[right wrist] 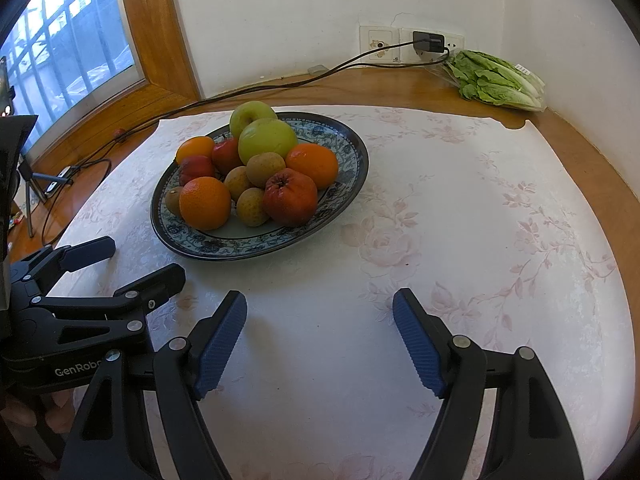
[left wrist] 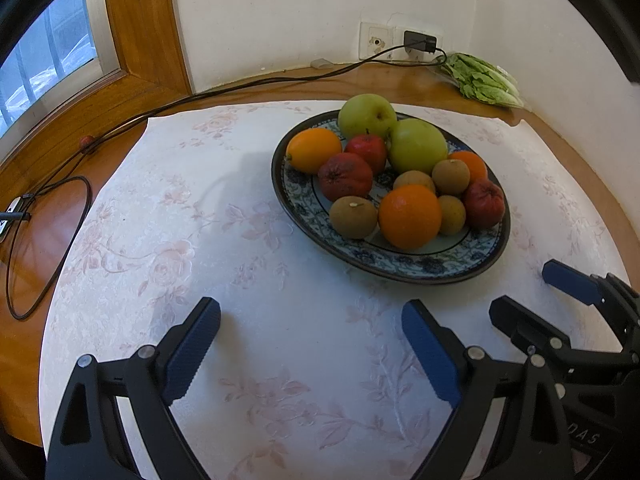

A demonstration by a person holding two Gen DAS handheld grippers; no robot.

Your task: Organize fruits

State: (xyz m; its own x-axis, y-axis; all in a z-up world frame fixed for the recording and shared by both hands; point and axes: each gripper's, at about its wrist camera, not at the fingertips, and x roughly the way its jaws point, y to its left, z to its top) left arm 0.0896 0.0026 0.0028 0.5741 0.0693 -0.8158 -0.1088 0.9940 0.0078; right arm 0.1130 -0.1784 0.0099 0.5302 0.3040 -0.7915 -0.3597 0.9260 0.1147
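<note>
A blue patterned plate (left wrist: pixel 400 270) (right wrist: pixel 240 251) sits on the floral tablecloth, piled with fruit. On it are two green apples (left wrist: pixel 417 145) (right wrist: pixel 267 138), several oranges (left wrist: pixel 409 216) (right wrist: pixel 205 202), red fruits (left wrist: pixel 345 176) (right wrist: pixel 289 197) and brown round fruits (left wrist: pixel 353 217) (right wrist: pixel 251 206). My left gripper (left wrist: pixel 311 306) (right wrist: pixel 143 260) hovers open over bare cloth, in front of the plate and to its left. My right gripper (right wrist: pixel 320 296) (left wrist: pixel 526 289) is open too, in front of the plate and to its right. Nothing lies between either pair of fingers.
A bagged lettuce (left wrist: pixel 482 80) (right wrist: pixel 498 79) lies in the far right corner by the wall. A black cable (left wrist: pixel 256 82) (right wrist: pixel 272 86) runs from a plugged charger (left wrist: pixel 419 41) (right wrist: pixel 430 42) across the wooden table to the left. A small tripod (right wrist: pixel 34 188) stands at the left.
</note>
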